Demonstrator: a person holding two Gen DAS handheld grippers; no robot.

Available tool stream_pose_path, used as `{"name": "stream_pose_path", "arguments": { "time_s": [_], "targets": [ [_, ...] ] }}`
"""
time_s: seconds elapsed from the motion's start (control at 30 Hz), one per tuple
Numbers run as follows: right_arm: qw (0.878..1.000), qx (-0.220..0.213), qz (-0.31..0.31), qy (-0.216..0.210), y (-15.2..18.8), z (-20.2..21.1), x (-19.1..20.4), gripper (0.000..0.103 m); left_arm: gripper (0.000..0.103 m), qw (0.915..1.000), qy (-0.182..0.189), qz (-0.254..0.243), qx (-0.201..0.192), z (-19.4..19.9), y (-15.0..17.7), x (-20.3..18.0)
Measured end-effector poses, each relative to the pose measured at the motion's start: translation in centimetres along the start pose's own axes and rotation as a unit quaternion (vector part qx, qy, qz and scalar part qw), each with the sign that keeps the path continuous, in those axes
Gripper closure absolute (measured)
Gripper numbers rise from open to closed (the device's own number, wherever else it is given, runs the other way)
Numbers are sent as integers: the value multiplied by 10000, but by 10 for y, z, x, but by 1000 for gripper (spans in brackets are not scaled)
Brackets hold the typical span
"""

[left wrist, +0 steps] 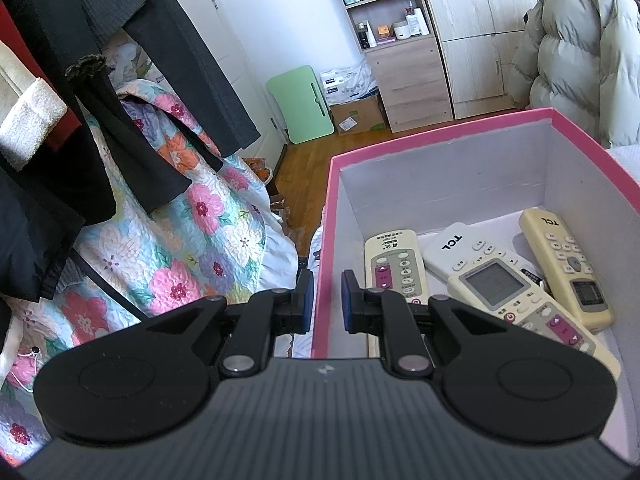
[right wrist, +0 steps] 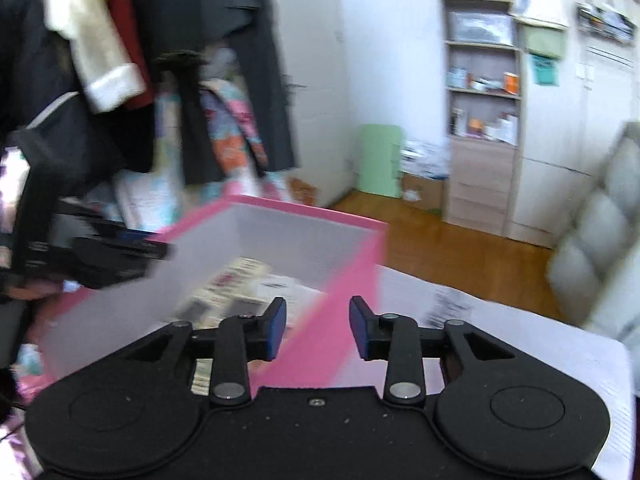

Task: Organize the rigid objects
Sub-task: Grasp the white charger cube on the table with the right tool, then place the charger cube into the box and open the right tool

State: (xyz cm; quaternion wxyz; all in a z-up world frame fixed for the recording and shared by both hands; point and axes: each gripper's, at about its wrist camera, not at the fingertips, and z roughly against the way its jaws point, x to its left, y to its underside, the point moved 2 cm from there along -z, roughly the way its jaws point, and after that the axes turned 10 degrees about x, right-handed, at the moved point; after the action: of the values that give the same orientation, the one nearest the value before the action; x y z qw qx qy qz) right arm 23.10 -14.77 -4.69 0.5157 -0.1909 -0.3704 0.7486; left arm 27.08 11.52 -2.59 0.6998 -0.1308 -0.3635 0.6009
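Observation:
A pink box point(left wrist: 440, 134) with white inner walls holds several air-conditioner remotes point(left wrist: 500, 284), cream and white, two marked TCL. My left gripper point(left wrist: 326, 300) straddles the box's left wall, one finger outside and one inside; the jaws are open with a gap to the wall. In the blurred right wrist view, my right gripper point(right wrist: 318, 328) is open and straddles the right wall of the same box point(right wrist: 348, 276). The left gripper's body point(right wrist: 80, 248) shows at the box's far side.
A floral quilt point(left wrist: 172, 240) and hanging dark clothes point(left wrist: 120, 60) are to the left. A wooden floor, a green folding board point(left wrist: 300, 104), a shelf unit point(left wrist: 400, 40) and wardrobe stand behind. A puffer coat point(left wrist: 580, 48) hangs at right. The box rests on a white surface point(right wrist: 520, 340).

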Motion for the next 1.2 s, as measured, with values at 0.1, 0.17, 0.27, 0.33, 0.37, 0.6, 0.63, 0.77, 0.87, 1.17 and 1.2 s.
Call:
{"name": "stream_pose_path", "arguments": {
  "time_s": [0.1, 0.17, 0.27, 0.33, 0.37, 0.6, 0.63, 0.77, 0.87, 1.17, 1.2],
  "targets": [
    [9989, 222, -119, 406, 9, -10, -29, 61, 89, 10000, -9, -3, 4, 0, 0, 0],
    [9970, 407, -193, 635, 16, -20, -47, 60, 89, 10000, -23, 5, 11, -1, -1, 1],
    [9945, 664, -346, 726, 23, -37, -69, 56, 89, 10000, -44, 8, 28, -2, -1, 0],
    [9931, 818, -407, 732, 26, -47, -78, 54, 89, 10000, -53, 7, 40, -2, -1, -1],
    [9928, 874, -386, 720, 28, -52, -80, 53, 89, 10000, -56, 6, 43, -3, -1, -1],
    [9922, 987, -152, 741, 25, -83, -77, 40, 89, 9999, -76, 12, 67, -4, -1, -1],
    [9918, 1011, -105, 775, 25, -87, -76, 40, 89, 9999, -75, 10, 69, -4, -1, -1],
    [9933, 889, -299, 677, 25, -92, -77, 56, 89, 9999, -79, 8, 73, -4, -1, -1],
    [9926, 832, -643, 614, 25, -87, -81, 56, 89, 9999, -86, 6, 80, -5, -1, -1],
    [9958, -170, -829, 357, 14, -29, -50, 56, 89, 9999, -90, 17, 70, -5, 1, 0],
    [9963, -292, -764, 264, 8, -20, -43, 56, 89, 9999, -85, 22, 79, -6, 1, 0]
  ]
}}
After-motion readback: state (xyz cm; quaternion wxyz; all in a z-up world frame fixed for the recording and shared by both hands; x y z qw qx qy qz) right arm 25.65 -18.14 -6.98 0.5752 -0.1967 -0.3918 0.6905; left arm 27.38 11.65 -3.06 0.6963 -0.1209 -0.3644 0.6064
